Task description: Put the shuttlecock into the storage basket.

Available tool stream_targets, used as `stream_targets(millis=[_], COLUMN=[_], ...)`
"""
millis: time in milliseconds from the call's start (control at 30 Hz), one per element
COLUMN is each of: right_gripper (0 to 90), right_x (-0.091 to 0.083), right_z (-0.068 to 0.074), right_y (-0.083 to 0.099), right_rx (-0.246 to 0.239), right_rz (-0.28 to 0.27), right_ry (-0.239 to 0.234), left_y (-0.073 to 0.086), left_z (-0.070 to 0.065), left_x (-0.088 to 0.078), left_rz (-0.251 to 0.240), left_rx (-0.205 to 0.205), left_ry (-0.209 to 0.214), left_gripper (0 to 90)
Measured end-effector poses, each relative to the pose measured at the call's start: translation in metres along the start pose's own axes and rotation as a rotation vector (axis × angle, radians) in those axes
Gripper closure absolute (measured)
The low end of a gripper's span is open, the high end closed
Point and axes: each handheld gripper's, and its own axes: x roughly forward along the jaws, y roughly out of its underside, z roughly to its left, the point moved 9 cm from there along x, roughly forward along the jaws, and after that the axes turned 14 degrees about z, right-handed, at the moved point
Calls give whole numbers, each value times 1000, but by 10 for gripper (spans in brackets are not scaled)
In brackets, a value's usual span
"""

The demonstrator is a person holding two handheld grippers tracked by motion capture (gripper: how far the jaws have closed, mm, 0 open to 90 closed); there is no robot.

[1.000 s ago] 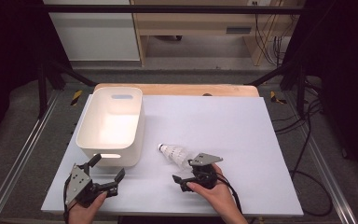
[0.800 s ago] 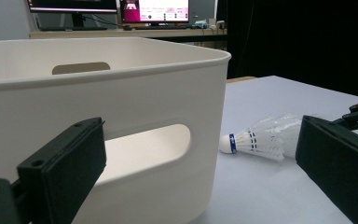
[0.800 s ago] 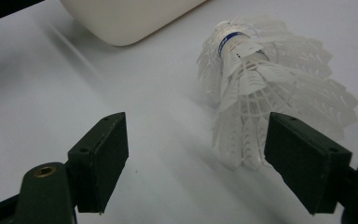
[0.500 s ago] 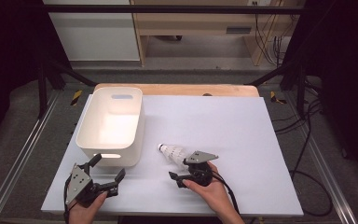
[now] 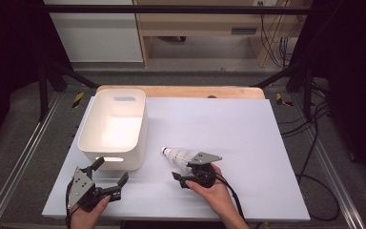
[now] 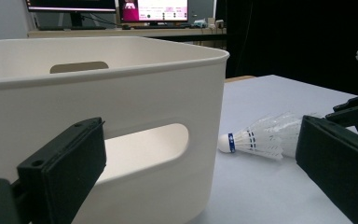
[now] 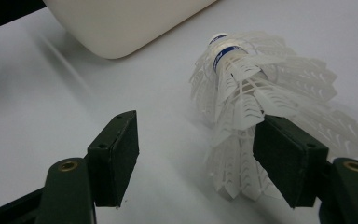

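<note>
white table (image 5: 248, 129) | shuttlecock (image 5: 177, 156) lies on its side just right of white bin (image 5: 91, 143) | right gripper (image 7: 196, 154) half open, jaws just closing, feather skirt between them, right pad touching, not clamped | left gripper (image 5: 108, 175) wide open, empty, near bin's front wall

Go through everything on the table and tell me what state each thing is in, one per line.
Shuttlecock: lying on its side on the white table, feather skirt between the right jaws, one pad at the feathers.
White bin: upright, empty.
Right hand-held gripper: jaws just been closing, not yet clamped.
Left hand-held gripper: open, holding nothing, facing the bin.
</note>
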Motion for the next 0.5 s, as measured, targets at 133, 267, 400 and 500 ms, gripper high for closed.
stream_targets(millis=[133,267,400,500], right_gripper=[323,327,330,331], right_x=[1,4,6,8], right_z=[0,-1,-1,-2], right_y=[-2,-4,-6,-7], right_rx=[-2,-2,-2,-3], right_rz=[-3,-1,-2,-1], right_ry=[0,-1,-3,-3], left_y=[0,0,0,0], left_z=[0,0,0,0], left_x=[0,0,0,0], left_rz=[-2,1,1,-1], left_rx=[-2,0,0,-2], left_ry=[0,-1,-1,-1], left_gripper=[17,17,17,17])
